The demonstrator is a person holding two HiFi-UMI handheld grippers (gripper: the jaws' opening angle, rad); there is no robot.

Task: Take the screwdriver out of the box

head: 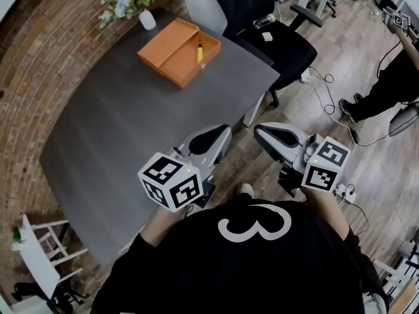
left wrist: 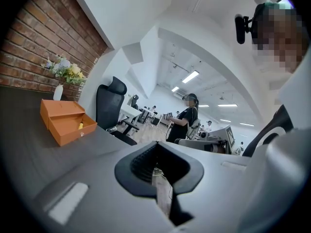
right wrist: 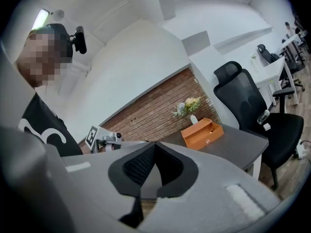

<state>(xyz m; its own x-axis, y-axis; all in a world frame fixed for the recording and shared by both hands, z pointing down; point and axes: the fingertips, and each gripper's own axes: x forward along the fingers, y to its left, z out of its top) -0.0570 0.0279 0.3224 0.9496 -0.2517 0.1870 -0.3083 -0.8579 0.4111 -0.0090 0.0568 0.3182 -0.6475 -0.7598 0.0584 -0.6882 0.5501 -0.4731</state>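
- Head view: an orange box (head: 171, 46) lies open at the far end of the grey worktop (head: 124, 136). Its lid is folded flat beside the tray, and it sits near a small vase of flowers (head: 148, 19) by the brick wall.
- The screwdriver (head: 200, 51), yellow-handled, lies inside the tray of the box along one wall. Nothing touches it.
- The left gripper (head: 216, 136) and right gripper (head: 268, 135) are held side by side, low in front of the person. Both are off the near corner of the worktop and well apart from the box.
- Left gripper view: the jaws are closed on each other with nothing between them. The box shows far off across the worktop.
- Right gripper view: the jaws likewise meet, empty, and point roughly level toward the box end.
- Judgement: this is a carrying posture, with the jaws kept closed because there is nothing yet to grip. The task has not started.
- Judgement: the open lid leaves the tool exposed, so a straight reach should do. The jaws must part before closing on the handle.
- Risk: the tool lies low against the tray wall, leaving little room for the jaws beside it.
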